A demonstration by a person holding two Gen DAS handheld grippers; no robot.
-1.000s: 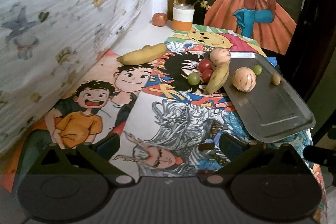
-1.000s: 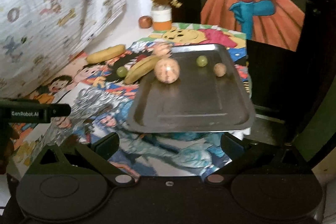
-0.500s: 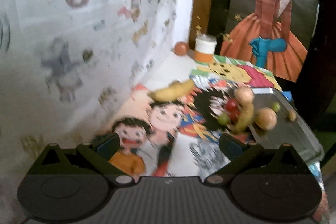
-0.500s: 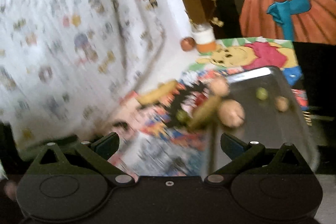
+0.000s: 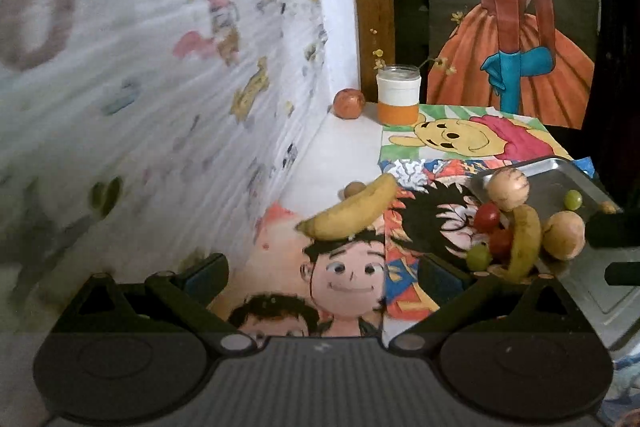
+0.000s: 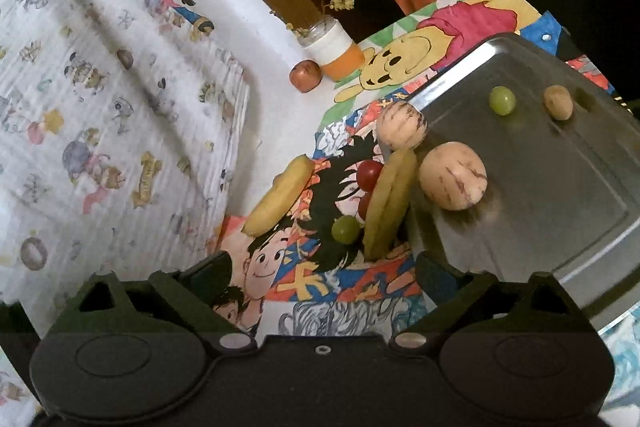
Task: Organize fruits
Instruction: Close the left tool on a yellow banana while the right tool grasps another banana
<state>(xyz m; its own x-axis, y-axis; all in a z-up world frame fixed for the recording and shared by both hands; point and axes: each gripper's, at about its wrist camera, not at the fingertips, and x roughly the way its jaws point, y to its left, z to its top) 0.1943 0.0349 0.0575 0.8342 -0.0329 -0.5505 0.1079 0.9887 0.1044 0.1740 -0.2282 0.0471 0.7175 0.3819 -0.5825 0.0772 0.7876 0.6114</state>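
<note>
A metal tray (image 6: 560,187) lies on the cartoon-print table cover and holds a striped tan fruit (image 6: 453,175), a green grape (image 6: 501,100) and a small brown fruit (image 6: 557,101). Beside its left edge lie a banana (image 6: 389,203), two red cherry tomatoes (image 6: 369,174), a green grape (image 6: 345,229) and another tan fruit (image 6: 401,123). A second banana (image 5: 352,209) lies further left. My left gripper (image 5: 324,277) is open and empty, short of that banana. My right gripper (image 6: 323,273) is open and empty, near the fruit cluster.
An orange-and-white jar (image 5: 398,95) with dried sprigs and a reddish fruit (image 5: 349,103) stand at the back corner. A patterned cloth wall (image 5: 140,87) runs along the left. The tray (image 5: 592,283) shows at the right in the left wrist view.
Both grippers have moved forward and closer to the fruit. The right one has tilted and swung left from over the tray toward the banana cluster. Both stayed open.
</note>
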